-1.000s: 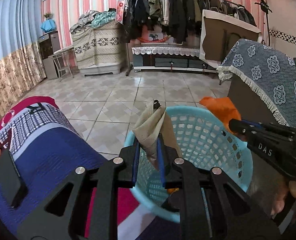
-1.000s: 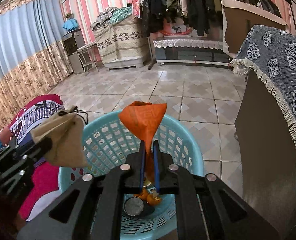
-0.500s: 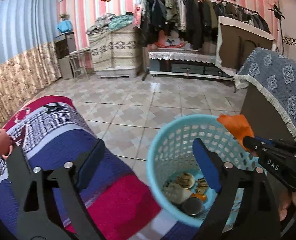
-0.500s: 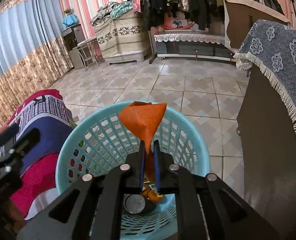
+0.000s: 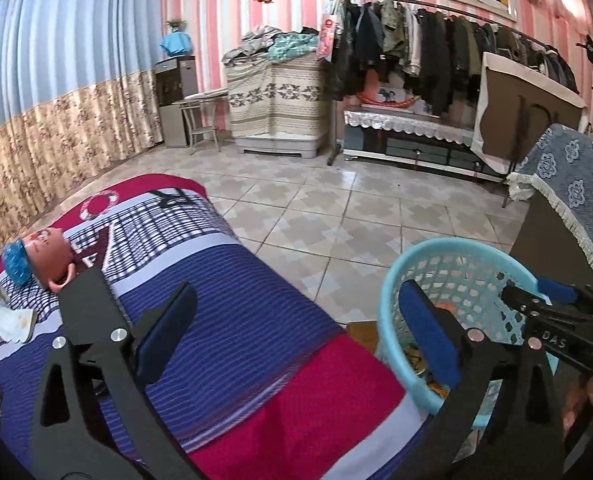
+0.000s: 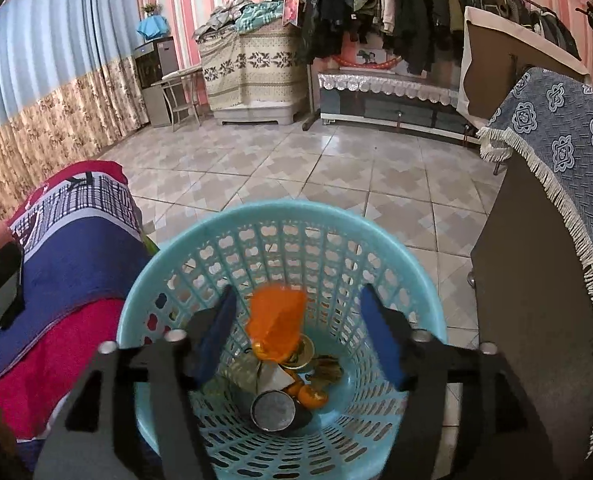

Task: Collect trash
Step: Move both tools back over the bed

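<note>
A light blue plastic basket (image 6: 232, 240) stands on the floor beside the bed; it also shows in the left wrist view (image 5: 392, 280). My right gripper (image 6: 296, 332) is open over the basket. An orange wrapper (image 6: 276, 324) is falling between its fingers, blurred. A metal can (image 6: 272, 410), orange peel (image 6: 310, 394) and other scraps lie in the basket's bottom. My left gripper (image 5: 296, 336) is open and empty over the blue and red bedspread (image 5: 236, 320). The right gripper (image 5: 544, 312) shows in the left wrist view over the basket's right side.
A doll's head (image 5: 44, 256) and a small white packet (image 5: 8, 320) lie on the bed at left. A dark cabinet with a blue fringed cloth (image 6: 556, 160) stands right of the basket. Tiled floor (image 6: 316, 168) lies beyond, with a clothes rack (image 6: 396, 8) at the back.
My left gripper opened, dropped the beige bag into the basket and swung left over the bed. My right gripper opened and let go of the orange wrapper, which is falling.
</note>
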The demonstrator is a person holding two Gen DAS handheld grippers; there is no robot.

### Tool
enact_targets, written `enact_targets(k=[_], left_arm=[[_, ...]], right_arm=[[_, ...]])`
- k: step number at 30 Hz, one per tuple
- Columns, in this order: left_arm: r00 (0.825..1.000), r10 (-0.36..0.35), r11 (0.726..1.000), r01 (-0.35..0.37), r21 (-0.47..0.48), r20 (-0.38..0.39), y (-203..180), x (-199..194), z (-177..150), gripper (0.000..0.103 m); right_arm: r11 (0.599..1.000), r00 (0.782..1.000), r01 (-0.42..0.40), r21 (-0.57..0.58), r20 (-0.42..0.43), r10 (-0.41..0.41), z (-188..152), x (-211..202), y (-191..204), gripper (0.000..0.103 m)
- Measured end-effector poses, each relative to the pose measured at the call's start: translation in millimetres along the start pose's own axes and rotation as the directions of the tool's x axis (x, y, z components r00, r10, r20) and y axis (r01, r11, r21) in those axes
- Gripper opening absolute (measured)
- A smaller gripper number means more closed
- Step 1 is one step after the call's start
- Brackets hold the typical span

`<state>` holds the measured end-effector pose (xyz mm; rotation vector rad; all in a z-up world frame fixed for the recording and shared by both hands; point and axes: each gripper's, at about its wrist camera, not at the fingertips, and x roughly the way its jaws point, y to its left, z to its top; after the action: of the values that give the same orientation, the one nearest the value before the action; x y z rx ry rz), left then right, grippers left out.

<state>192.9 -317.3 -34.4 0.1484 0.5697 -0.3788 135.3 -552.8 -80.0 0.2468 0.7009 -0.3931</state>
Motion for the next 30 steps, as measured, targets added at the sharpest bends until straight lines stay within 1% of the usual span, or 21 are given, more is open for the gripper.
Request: enact_targets(k=[1, 2, 5, 10, 13, 17, 20, 26, 30], left_arm=[[1.0, 0.006, 1.0, -0.006, -0.002, -0.003, 3, 0, 0, 0.098], [1.0, 0.012, 1.0, -0.012, -0.004, -0.004, 6, -1, 0, 0.098], [1.0, 0.025, 1.0, -0.025, -0.014, -0.002, 14, -4, -1, 0.098], [0.999, 0.036, 0.999, -0.035, -0.041, 0.011, 26, -11, 1, 0.098], [0.999, 0.046, 0.998, -0.045, -0.051, 0.023, 36, -19, 2, 0.098], [0.996, 0.074, 0.996, -0.072, -0.06, 0.04, 50, -29, 0, 0.098], [0.994, 0.102, 0.992, -0.098, -0.076, 0.043, 67, -36, -3, 0.098], [0.988, 0.153, 0.982, -0.148, -0.117, 0.036, 109, -52, -16, 0.098], [0.98, 0.198, 0.971, -0.193, -0.137, 0.021, 137, -61, -26, 0.098]], right_arm=[[1.0, 1.0, -0.005, 0.002, 0.019, 0.005, 0, -4, 0, 0.079], [1.0, 0.999, -0.007, 0.0, 0.035, 0.007, 1, -7, 0, 0.082], [1.0, 0.997, -0.005, -0.004, 0.072, 0.005, 3, -13, 2, 0.089], [1.0, 0.995, -0.009, -0.024, 0.098, 0.011, 4, -17, 10, 0.09], [0.999, 0.993, 0.001, -0.041, 0.12, 0.004, 5, -22, 18, 0.096], [0.999, 0.989, -0.013, -0.043, 0.147, 0.02, 5, -28, 26, 0.097], [0.999, 0.987, -0.025, -0.047, 0.155, 0.032, 5, -30, 33, 0.098], [0.996, 0.985, -0.017, -0.09, 0.167, 0.032, 3, -32, 54, 0.098], [0.994, 0.984, -0.041, -0.097, 0.168, 0.057, 0, -34, 67, 0.098]])
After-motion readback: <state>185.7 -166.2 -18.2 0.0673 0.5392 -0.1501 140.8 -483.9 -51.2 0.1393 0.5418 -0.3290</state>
